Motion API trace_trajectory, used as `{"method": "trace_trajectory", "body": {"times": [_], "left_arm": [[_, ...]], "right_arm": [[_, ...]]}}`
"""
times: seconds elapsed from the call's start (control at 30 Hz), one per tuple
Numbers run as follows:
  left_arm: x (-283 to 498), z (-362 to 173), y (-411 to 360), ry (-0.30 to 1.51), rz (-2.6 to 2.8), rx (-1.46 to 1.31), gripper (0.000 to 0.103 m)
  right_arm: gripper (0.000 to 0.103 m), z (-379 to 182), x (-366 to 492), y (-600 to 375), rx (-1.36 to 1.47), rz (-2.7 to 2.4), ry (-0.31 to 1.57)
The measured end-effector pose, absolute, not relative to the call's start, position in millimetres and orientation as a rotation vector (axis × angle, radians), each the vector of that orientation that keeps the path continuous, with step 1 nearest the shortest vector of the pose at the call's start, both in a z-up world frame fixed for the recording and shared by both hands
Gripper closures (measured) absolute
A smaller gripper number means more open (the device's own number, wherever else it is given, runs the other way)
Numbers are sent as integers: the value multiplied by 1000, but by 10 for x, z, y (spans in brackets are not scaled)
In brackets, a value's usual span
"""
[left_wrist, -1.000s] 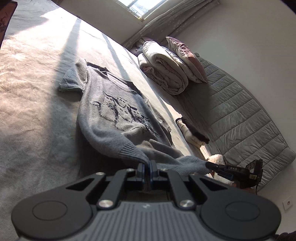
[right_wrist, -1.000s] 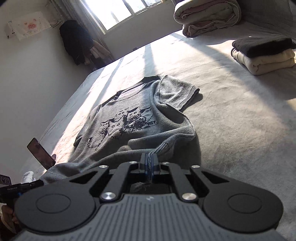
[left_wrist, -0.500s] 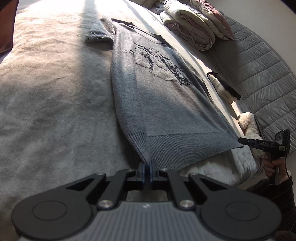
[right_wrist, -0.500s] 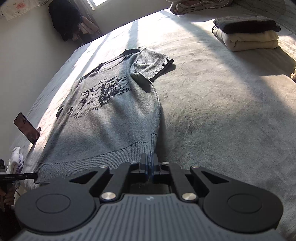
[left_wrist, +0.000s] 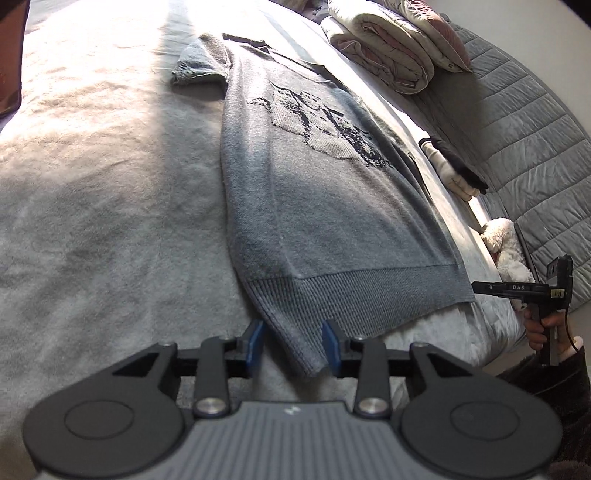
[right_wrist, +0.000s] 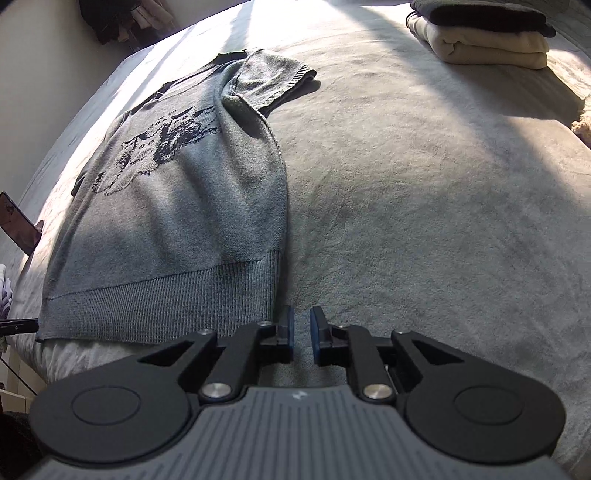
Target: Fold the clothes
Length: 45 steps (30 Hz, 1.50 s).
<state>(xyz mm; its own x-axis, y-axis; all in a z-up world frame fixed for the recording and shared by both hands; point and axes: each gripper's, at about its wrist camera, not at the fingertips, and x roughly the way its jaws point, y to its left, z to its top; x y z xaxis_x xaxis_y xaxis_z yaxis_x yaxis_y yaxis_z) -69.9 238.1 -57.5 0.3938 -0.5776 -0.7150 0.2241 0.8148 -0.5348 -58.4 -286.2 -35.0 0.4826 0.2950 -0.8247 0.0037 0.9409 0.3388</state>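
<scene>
Saw sweater [left_wrist: 317, 206] flat on bed [left_wrist: 110, 206], hem nearest. My left tool [left_wrist: 293, 345] released, straddling hem corner; right tool [right_wrist: 300, 328] released beside other corner. Advised matched, even grips.

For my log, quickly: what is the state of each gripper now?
Left gripper: open, grey knitted sweater hem corner between its fingers, unclamped.
Right gripper: open, holding nothing.

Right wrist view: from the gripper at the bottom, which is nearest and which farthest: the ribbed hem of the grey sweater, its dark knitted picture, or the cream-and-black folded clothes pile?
1. Ribbed hem of the grey knitted sweater, just left of the right gripper.
2. Dark knitted picture, farther up on the left.
3. Cream-and-black folded clothes pile, far upper right.
</scene>
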Motion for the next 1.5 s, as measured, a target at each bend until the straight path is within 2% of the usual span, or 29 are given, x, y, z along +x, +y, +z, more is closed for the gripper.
{"method": "trace_trajectory", "body": {"times": [0.07,0.13,0.2,0.23,0.67,1.1,1.23,1.5], "left_arm": [[-661,-535,2423,1033,-500,-402,58],[-611,-536,2463,1022,-480,-428,56],[-556,-553,2498,1015,-460,-454,53],[-527,-562,2515,1012,-450,-467,53],[48,-691,2506,992,-266,-644,50],[516,-948,2632,797,-198,-949,50],[705,-1012,2712,762,-191,-1077,50],[1081,-1028,2735,728,-141,-1147,52]], "right_arm": [[87,-361,-556,-2918,361,168,1056],[83,-370,-525,-2955,395,155,1052],[65,-372,-485,-2958,427,150,1045],[65,-370,-462,-2950,442,153,1039],[65,-425,-41,-2762,596,119,1029],[63,-520,491,-2581,750,51,1003],[63,-561,702,-2689,839,46,972],[63,-761,1146,-2969,1051,16,856]]}}
